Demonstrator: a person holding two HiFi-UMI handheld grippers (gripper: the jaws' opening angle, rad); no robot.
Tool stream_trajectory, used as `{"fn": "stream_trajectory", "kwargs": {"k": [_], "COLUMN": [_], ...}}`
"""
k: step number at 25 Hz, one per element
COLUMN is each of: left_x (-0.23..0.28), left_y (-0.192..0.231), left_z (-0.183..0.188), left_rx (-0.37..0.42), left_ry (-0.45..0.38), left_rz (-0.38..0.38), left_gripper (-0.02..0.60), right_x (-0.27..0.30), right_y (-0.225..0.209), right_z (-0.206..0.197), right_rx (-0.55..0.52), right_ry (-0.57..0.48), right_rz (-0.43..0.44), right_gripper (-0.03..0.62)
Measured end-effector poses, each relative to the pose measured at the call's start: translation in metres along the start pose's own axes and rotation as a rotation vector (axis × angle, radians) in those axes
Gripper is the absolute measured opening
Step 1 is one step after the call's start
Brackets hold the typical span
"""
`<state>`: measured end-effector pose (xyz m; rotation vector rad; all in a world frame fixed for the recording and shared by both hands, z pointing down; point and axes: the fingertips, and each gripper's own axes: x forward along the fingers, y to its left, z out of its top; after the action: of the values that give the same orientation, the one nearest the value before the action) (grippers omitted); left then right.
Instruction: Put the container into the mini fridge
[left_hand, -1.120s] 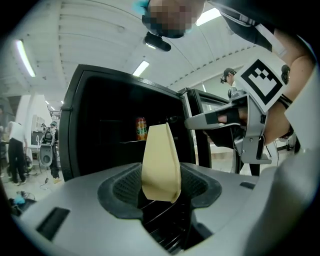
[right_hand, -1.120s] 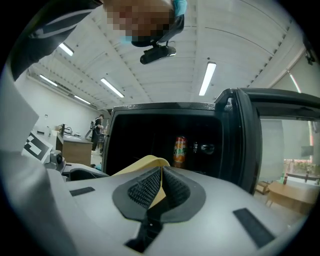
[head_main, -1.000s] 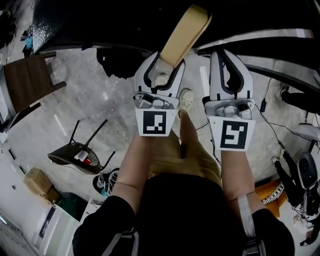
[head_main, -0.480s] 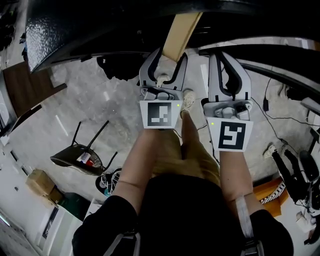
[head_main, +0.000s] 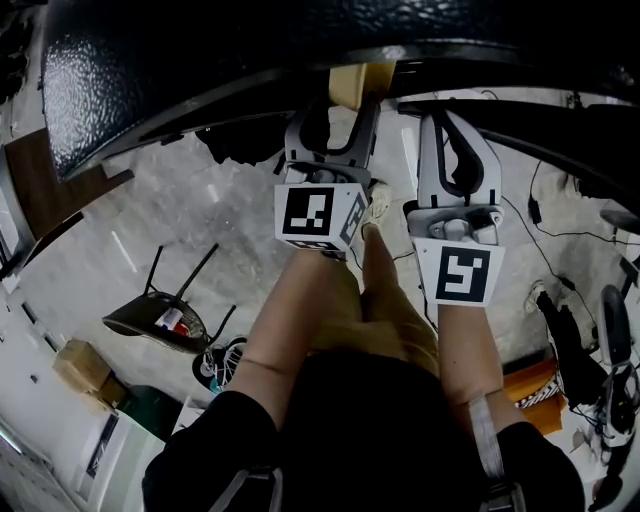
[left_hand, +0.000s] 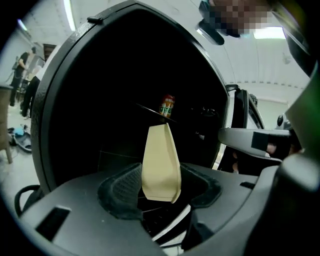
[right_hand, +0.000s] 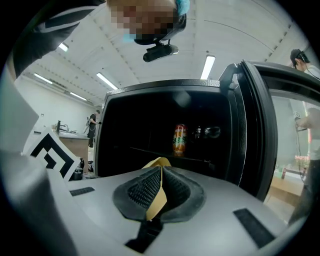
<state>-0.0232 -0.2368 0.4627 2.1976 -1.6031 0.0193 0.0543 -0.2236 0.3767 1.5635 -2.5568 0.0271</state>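
Observation:
My left gripper (head_main: 325, 150) (left_hand: 161, 191) is shut on a beige container (left_hand: 161, 162), which stands tall between the jaw pads. In the head view the container (head_main: 355, 85) pokes out past the jaws, its far end hidden under the black mini fridge (head_main: 200, 60). The fridge's dark open cavity (left_hand: 100, 100) (right_hand: 140, 125) lies straight ahead, with an orange can (left_hand: 167, 106) (right_hand: 180, 139) on a shelf inside. Its door (right_hand: 255, 140) stands open at the right. My right gripper (head_main: 455, 150) (right_hand: 159, 187) is level beside the left one, with its pads pressed on a thin tan flap (right_hand: 156, 200).
On the concrete floor are a wooden chair (head_main: 50, 190) at the left, a tipped black stool (head_main: 160, 315), a cardboard box (head_main: 75, 365) and cables (head_main: 570, 240) with gear at the right. People stand far off (left_hand: 25, 75).
The left gripper has rolled and gone forward with the container, whose far end has slipped out of sight under the fridge's edge. The right gripper has hardly moved.

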Motion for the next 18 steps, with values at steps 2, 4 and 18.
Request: {"fn": "stream_trajectory", "kwargs": {"k": [2,4,18], "left_x": [0.006,0.013,0.037], "left_y": [0.001,0.002,0.006], "left_z": [-0.004,-0.008,-0.028], "left_rx": [-0.065,-0.131,-0.479], "left_ry": [0.001,0.004,0.0], "left_rz": [-0.012,-0.027,-0.092], "left_gripper": [0.232,0.232,0.232], "right_x": [0.002,0.005,0.008], "right_y": [-0.002,-0.003,-0.009], "right_z": [-0.003,-0.007,-0.014], "right_rx": [0.002,0.002,0.002], "right_ry": [0.004,0.007,0.009], "right_rz": [-0.001,0.001,-0.001], "right_gripper": [0.038,0.038,0.037]}}
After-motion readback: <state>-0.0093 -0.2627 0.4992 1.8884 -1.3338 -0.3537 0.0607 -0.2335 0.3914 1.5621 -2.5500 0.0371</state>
